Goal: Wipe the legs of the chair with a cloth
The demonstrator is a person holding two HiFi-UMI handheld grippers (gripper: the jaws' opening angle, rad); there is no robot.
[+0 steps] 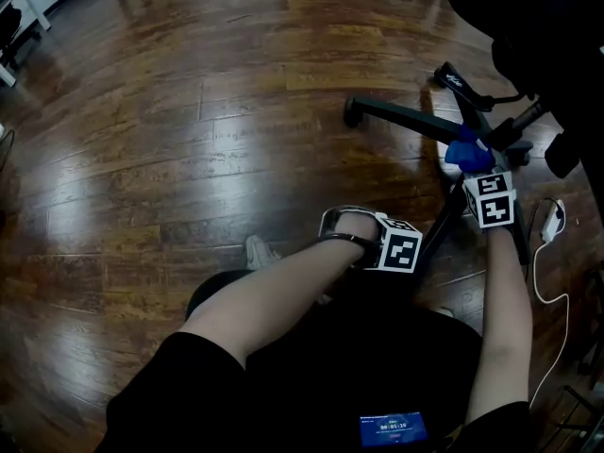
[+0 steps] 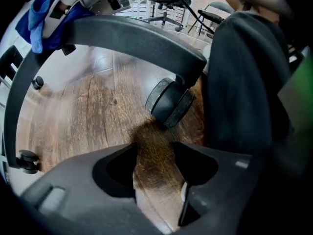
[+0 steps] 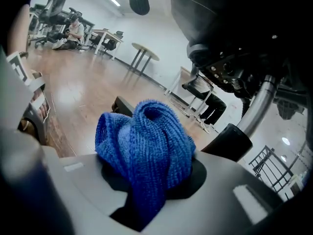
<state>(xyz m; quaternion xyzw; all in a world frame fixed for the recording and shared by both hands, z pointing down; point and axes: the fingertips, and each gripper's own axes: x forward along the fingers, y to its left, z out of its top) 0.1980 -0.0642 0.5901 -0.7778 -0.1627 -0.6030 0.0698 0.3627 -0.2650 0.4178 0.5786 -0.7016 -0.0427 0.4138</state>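
Observation:
The black chair base [image 1: 406,116] stands on the wood floor at the right, its legs spreading from a hub under the dark seat [image 1: 538,26]. My right gripper [image 1: 477,165] is shut on a bunched blue knitted cloth [image 1: 468,151] beside the hub. In the right gripper view the cloth [image 3: 146,141] fills the jaws, with the chair column [image 3: 261,102] close by on the right. My left gripper [image 1: 347,226] points down near a front leg [image 1: 442,226]. Its jaws stand open over bare floor [image 2: 156,155], just below a leg [image 2: 132,38] and its caster [image 2: 170,102].
A white shoe [image 1: 260,251] is beside the person's knee. A white adapter with its cable [image 1: 555,220] lies on the floor at the right. More casters [image 2: 27,160] show at the left gripper view's left edge. Tables and office chairs [image 3: 142,53] stand far off.

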